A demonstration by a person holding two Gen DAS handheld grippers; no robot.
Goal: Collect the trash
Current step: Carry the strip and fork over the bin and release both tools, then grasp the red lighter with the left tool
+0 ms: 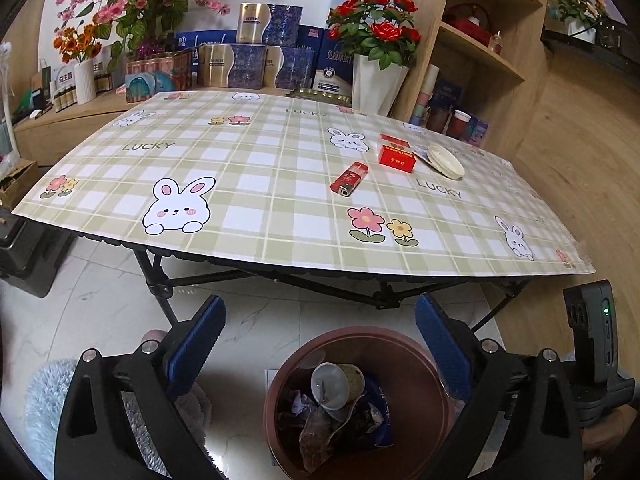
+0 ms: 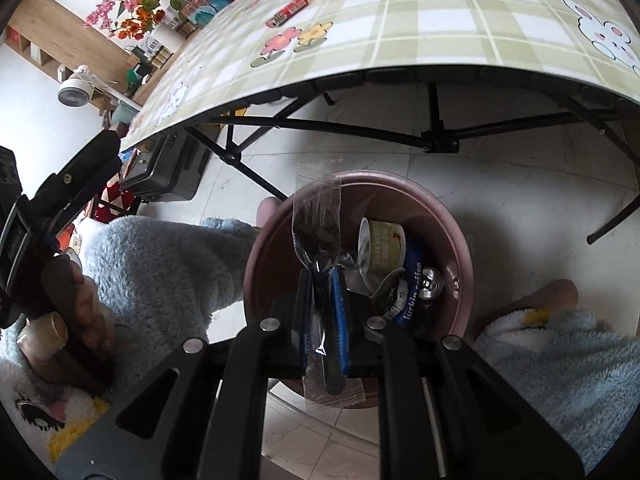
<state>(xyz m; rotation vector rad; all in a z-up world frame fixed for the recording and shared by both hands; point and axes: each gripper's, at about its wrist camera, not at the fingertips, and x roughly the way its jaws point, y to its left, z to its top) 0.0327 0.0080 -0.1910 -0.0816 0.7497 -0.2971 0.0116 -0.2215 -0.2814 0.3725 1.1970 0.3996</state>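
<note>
A brown round trash bin (image 1: 408, 360) stands on the floor in front of the table, holding cups, wrappers and a can. My left gripper (image 1: 320, 344) is open and empty above the bin. My right gripper (image 2: 322, 276) is shut on a plastic fork in a clear wrapper (image 2: 316, 224), held over the bin's (image 2: 456, 236) left side. On the table lie a red lighter (image 1: 349, 179), a red cigarette pack (image 1: 396, 153) and a white lid (image 1: 445, 160) on a wrapper.
The folding table (image 1: 240, 168) has a checked bunny cloth and black legs. Boxes, flower vases (image 1: 378, 84) and wooden shelves (image 1: 480, 52) stand behind it. A black case (image 2: 168, 172) sits on the floor at left. My fluffy blue sleeves flank the bin.
</note>
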